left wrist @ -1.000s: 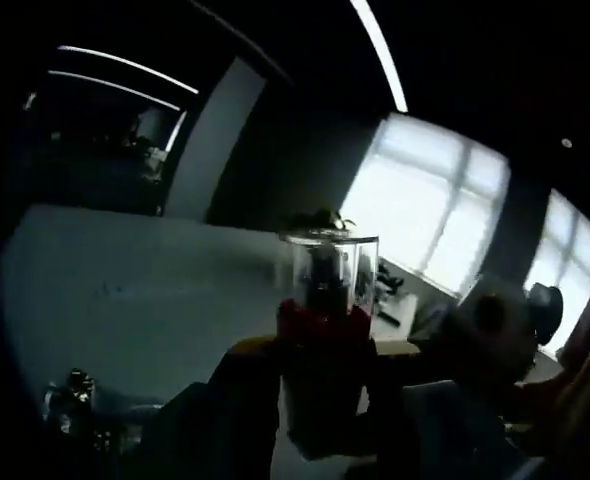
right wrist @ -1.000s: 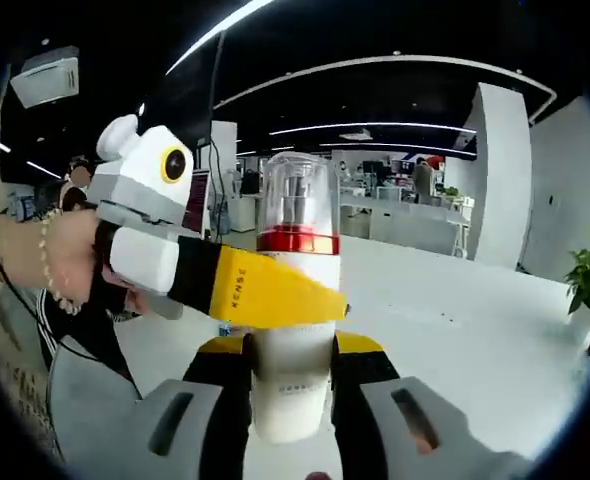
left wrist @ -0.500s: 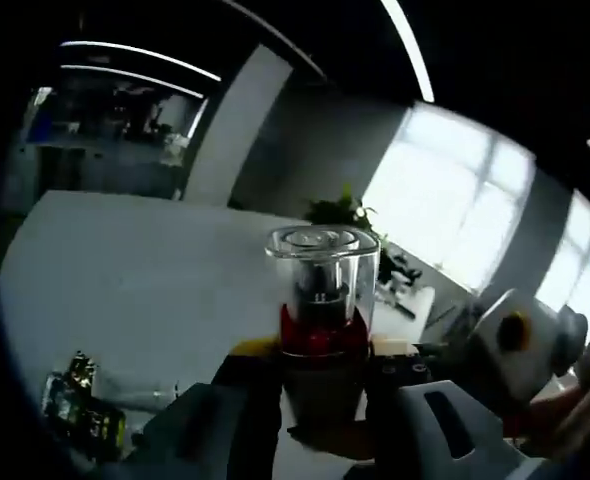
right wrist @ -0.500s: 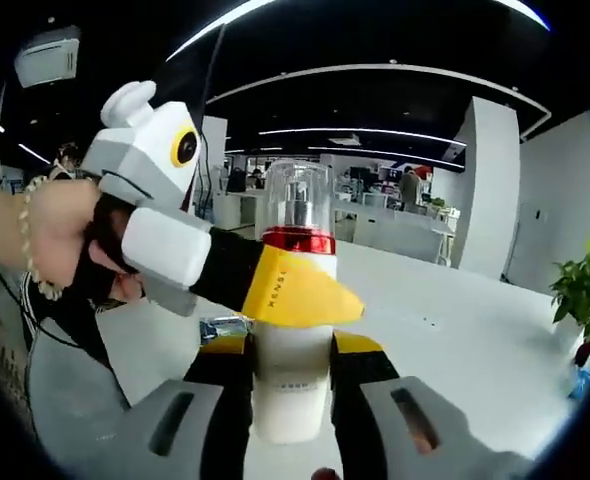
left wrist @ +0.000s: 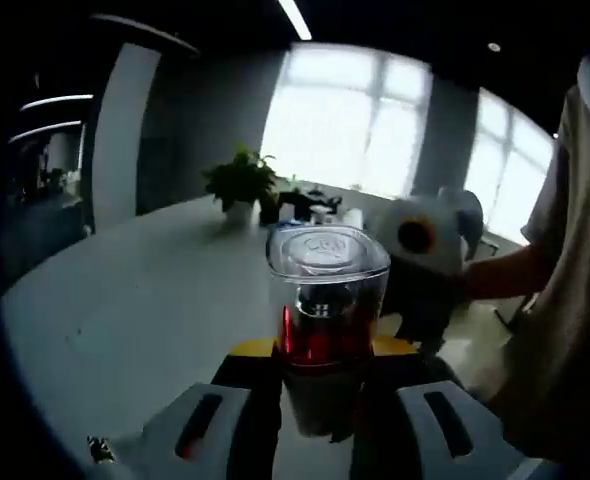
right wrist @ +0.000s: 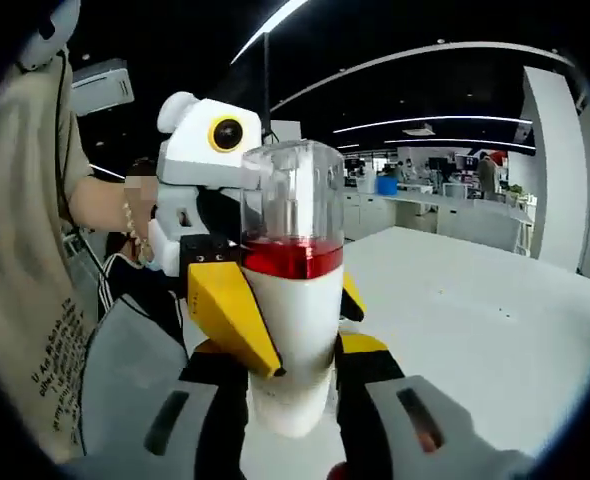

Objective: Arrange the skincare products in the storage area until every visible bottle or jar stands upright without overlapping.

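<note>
A white skincare bottle with a red band and a clear square cap is held up above the white table. My right gripper is shut on its lower body. My left gripper comes in from the left, its yellow fingers clamped on the bottle just under the red band. In the left gripper view the same bottle stands between the jaws of my left gripper. The right gripper reaches in from the right behind the bottle, its fingertips hidden.
A person's arm and pale shirt are close on the right of the left gripper view, and a printed shirt fills the left of the right gripper view. A potted plant stands at the table's far end.
Both views have swung round with the hands. The left gripper now faces the right camera nearly head-on instead of side-on. The bottle stays held by both grippers.
</note>
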Demonstrator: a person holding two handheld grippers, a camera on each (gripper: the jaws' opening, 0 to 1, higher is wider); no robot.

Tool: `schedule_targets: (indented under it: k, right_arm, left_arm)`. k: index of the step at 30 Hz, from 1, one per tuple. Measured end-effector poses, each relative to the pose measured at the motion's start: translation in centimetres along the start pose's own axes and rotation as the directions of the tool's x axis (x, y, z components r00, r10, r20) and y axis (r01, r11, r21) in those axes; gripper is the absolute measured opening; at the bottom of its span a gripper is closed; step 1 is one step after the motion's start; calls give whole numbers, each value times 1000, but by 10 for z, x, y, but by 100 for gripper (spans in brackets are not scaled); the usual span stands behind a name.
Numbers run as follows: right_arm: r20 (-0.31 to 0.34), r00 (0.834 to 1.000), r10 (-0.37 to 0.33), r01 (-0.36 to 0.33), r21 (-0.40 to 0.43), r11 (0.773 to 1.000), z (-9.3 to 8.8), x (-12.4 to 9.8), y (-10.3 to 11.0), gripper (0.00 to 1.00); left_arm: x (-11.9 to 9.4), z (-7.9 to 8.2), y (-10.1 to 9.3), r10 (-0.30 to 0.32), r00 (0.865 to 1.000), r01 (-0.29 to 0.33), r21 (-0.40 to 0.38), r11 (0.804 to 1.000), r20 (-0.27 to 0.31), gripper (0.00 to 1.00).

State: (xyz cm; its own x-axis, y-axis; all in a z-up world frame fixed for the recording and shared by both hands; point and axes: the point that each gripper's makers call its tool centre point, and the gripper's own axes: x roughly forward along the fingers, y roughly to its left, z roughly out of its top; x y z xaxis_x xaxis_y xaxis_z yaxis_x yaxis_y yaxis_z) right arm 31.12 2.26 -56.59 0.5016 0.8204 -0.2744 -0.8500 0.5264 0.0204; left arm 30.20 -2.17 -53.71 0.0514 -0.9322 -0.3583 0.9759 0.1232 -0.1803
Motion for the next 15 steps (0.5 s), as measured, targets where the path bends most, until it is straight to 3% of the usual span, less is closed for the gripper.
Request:
schedule_targets:
  k: [4, 7, 15]
  right_arm:
    - [0, 999, 48, -48, -8, 999, -3, 0, 1, 33]
    - [-9, 998, 64, -64, -28, 998, -6, 2, 1, 32]
    - [-7, 1000, -20, 20, -16, 1000, -23, 10, -10, 32]
  left_arm:
    - [-1, -4, -1, -73, 996, 75, 42, 996, -45, 28]
    - [1, -7, 1, -84, 994, 89, 68, 994, -74, 28]
    - [12, -20, 11, -103, 988, 114, 93, 989, -111, 28]
